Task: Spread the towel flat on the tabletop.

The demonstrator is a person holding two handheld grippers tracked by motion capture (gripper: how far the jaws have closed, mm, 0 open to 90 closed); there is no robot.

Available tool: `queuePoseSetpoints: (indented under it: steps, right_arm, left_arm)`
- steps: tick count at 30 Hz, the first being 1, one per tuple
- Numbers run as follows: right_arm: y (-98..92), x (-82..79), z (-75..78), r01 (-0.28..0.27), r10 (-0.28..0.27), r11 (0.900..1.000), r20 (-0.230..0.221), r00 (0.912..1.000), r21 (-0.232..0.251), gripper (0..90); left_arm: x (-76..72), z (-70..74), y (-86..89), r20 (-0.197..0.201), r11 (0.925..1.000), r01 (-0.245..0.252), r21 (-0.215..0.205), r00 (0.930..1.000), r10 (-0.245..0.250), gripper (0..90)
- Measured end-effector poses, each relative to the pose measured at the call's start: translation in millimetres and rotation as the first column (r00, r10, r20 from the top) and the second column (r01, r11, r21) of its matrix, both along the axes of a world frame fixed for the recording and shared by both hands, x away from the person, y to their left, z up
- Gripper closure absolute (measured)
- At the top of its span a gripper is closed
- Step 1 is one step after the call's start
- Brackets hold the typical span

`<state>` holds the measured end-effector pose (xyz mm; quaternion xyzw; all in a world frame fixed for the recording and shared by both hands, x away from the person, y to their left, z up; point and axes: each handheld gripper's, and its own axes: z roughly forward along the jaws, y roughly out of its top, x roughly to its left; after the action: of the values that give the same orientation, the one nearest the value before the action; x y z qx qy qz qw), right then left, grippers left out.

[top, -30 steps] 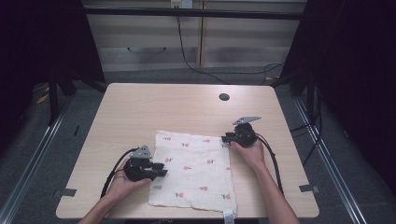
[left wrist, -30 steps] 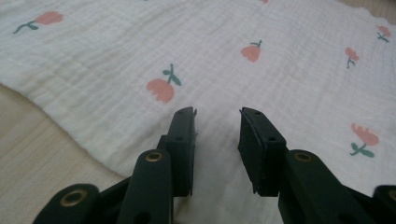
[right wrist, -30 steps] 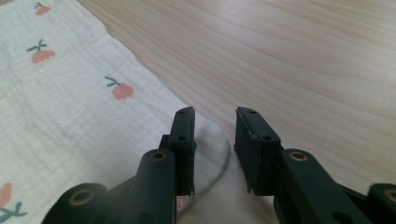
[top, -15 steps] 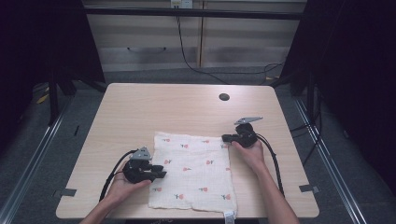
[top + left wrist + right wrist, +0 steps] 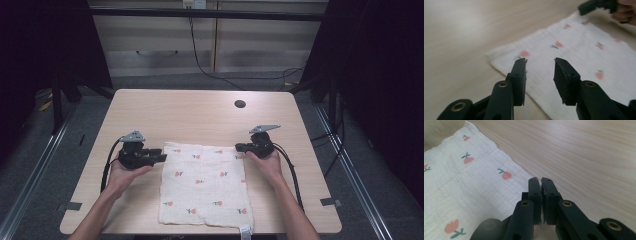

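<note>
High view, right tool (image 5: 241, 147) pinching crinkled floral cloth (image 5: 205, 184), left tool (image 5: 161, 155) agape.

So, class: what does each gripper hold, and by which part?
Right gripper: shut on the cloth, at its far right corner. Left gripper: open, holding nothing.

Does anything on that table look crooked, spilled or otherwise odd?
Nothing is spilled or damaged. The flowered cloth lies flat but slightly askew to the table, and its near edge with a small tag hangs over the front. The right gripper pinches its far right corner; the left gripper is open beside its far left corner.
</note>
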<state>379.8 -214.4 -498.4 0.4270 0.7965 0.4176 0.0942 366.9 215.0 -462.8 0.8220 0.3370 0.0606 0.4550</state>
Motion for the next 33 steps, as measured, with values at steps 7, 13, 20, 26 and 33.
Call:
queuePoseSetpoints:
  steps: [7, 13, 20, 26, 33]
  right_arm:
    - [1.3, -1.3, 1.5, -0.007, 0.007, 1.000, 0.007, 0.9999, -0.004, 86.7]
    - [1.6, -1.1, -0.1, -0.009, 0.009, 1.000, -0.004, 1.0000, -0.007, 86.6]
    - [-0.4, -3.2, 0.0, -0.009, 0.009, 1.000, -0.001, 1.0000, -0.004, 86.5]
    - [-2.1, -2.9, 0.4, -0.004, 0.004, 1.000, 0.000, 1.0000, -0.001, 86.5]
    - [-3.4, -2.7, -0.2, -0.002, 0.002, 1.000, 0.001, 1.0000, -0.002, 86.6]
  left_arm:
    - [46.1, -13.1, 1.3, -0.061, 0.9946, -0.100, -0.027, 0.9933, 0.099, 64.0]
    - [70.0, -30.5, -6.7, -0.076, 0.9939, -0.109, 0.018, 0.9911, 0.110, 68.8]
    - [74.0, -41.4, -10.7, -0.096, 0.9973, -0.069, 0.023, 0.9929, 0.071, 71.4]
    - [73.6, -45.3, -17.9, -0.093, 0.9950, -0.078, 0.063, 0.9921, 0.084, 74.5]
    - [69.0, -45.8, -20.6, -0.072, 0.9962, -0.056, 0.066, 0.9955, 0.061, 88.1]
